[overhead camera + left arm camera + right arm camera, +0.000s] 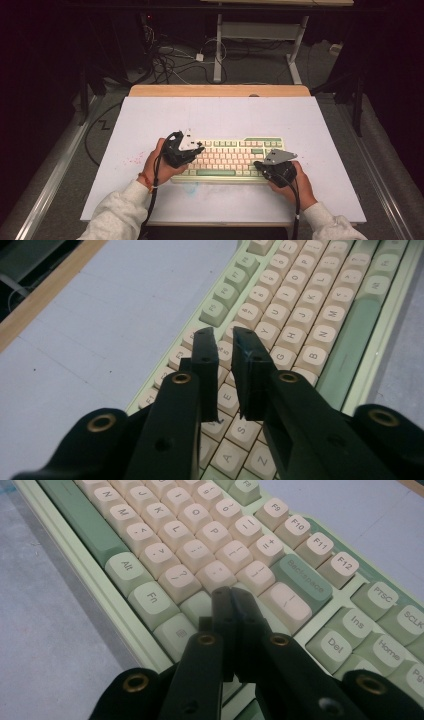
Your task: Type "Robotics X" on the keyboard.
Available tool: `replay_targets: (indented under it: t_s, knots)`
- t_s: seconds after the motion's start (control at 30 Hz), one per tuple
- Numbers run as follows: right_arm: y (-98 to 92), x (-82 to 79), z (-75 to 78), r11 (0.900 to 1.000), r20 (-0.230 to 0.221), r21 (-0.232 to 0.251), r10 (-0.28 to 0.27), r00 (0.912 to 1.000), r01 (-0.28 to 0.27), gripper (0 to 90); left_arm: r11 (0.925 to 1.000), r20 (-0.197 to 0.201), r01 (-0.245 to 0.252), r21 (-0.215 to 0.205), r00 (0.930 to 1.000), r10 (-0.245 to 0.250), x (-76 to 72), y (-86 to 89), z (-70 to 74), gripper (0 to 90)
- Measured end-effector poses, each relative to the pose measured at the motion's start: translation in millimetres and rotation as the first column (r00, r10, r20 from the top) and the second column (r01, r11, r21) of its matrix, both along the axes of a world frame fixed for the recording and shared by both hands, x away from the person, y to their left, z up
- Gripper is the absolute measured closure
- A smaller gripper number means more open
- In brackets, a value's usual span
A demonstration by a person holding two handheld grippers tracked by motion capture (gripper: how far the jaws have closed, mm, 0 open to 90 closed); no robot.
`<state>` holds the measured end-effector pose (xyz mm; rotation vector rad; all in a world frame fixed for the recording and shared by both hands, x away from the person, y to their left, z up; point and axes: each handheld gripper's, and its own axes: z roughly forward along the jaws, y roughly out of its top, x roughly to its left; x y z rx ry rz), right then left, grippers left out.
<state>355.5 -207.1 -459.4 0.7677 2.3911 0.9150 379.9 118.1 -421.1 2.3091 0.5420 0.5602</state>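
Note:
A pale green keyboard (pixel 230 159) with cream keys lies on the white table top, near the front middle. My left gripper (pixel 200 148) hovers over the keyboard's left end. In the left gripper view its jaws (pixel 223 332) stand a narrow gap apart above the letter keys (pixel 300 315), with nothing between them. My right gripper (pixel 259 165) is at the keyboard's right front part. The right gripper view shows its jaws (pixel 231 591) pressed together, empty, just above the keys (pixel 200 535) near the Enter and Backspace area. A person's hand in a light sleeve holds each gripper.
The white top (pixel 150 125) has bare room on all sides of the keyboard, and a wooden strip (pixel 220 90) runs along its far edge. Beyond it are floor cables (pixel 170 60) and another table's white legs (pixel 218 50).

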Motion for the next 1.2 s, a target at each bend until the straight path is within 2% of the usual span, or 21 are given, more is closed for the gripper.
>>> replay_targets:
  t_s: [0.1,0.13,0.17,0.23,0.3,0.37,0.43,0.53,0.63,0.77,0.87,1.03,1.1,1.2]
  knots:
    - [-0.4,-0.2,1.2,1.000,0.002,-0.008,0.001,1.0000,-0.001,90.0,0.9999,0.019,-0.003,-0.011,0.9998,0.003,-4.4,9.9,-0.3,69.9]
    - [-2.0,-0.1,2.1,1.000,0.004,-0.004,0.000,1.0000,0.000,90.0,0.9999,0.027,-0.001,-0.012,0.9996,0.002,-6.0,13.5,-0.2,63.8]
    - [-2.0,-0.1,2.1,1.000,0.004,-0.004,0.000,1.0000,0.000,90.0,0.9998,0.037,0.001,-0.021,0.9993,0.000,-7.7,17.1,-0.4,63.8]
    - [-4.4,-0.3,4.8,1.000,0.004,0.014,-0.004,1.0000,0.004,90.0,0.9993,0.052,-0.016,-0.033,0.9985,0.018,-11.2,23.9,-1.2,57.3]
    - [-6.1,-0.8,7.2,1.000,0.014,0.021,-0.005,0.9999,0.005,90.0,0.9988,0.077,-0.027,-0.040,0.9966,0.031,-15.4,29.9,-2.8,46.4]
    - [-7.4,-1.9,9.0,1.000,0.013,0.029,-0.007,0.9999,0.007,90.0,0.9966,0.087,-0.040,-0.071,0.9951,0.046,-19.7,36.6,-4.5,38.6]
    - [-7.8,-3.0,9.9,0.999,0.017,0.032,-0.004,0.9998,0.003,90.0,0.9948,0.103,-0.059,-0.083,0.9924,0.067,-23.1,42.3,-5.8,28.8]
    - [-8.5,-4.6,12.2,0.999,0.022,0.038,-0.006,0.9997,0.005,90.0,0.9921,0.107,-0.083,-0.094,0.9899,0.093,-27.5,50.6,-9.0,23.0]
    - [-9.7,-5.5,14.4,0.999,0.030,0.043,-0.006,0.9995,0.004,90.0,0.9900,0.127,-0.105,-0.095,0.9851,0.116,-33.6,58.1,-13.9,22.9]
    - [-11.2,-7.1,17.1,0.999,0.038,0.052,-0.005,0.9993,0.003,90.0,0.9900,0.112,-0.107,-0.092,0.9868,0.117,-40.7,68.0,-21.9,21.9]
    - [-11.9,-8.0,18.6,0.998,0.040,0.058,-0.010,0.9991,0.008,90.0,0.9899,0.109,-0.123,-0.070,0.9855,0.130,-45.1,72.5,-28.3,22.1]
    - [-11.6,-8.6,21.9,0.998,0.049,0.065,-0.010,0.9988,0.006,90.0,0.9870,0.105,-0.148,-0.062,0.9825,0.154,-54.6,81.5,-36.6,21.0]
    - [-10.8,-8.2,22.4,0.998,0.048,0.064,-0.009,0.9988,0.006,90.0,0.9870,0.096,-0.148,-0.062,0.9835,0.154,-58.0,84.5,-38.6,20.2]
    - [-9.2,-6.2,23.4,0.998,0.049,0.064,-0.007,0.9988,0.004,90.0,0.9875,0.082,-0.154,-0.032,0.9842,0.156,-62.3,88.7,-41.8,21.4]
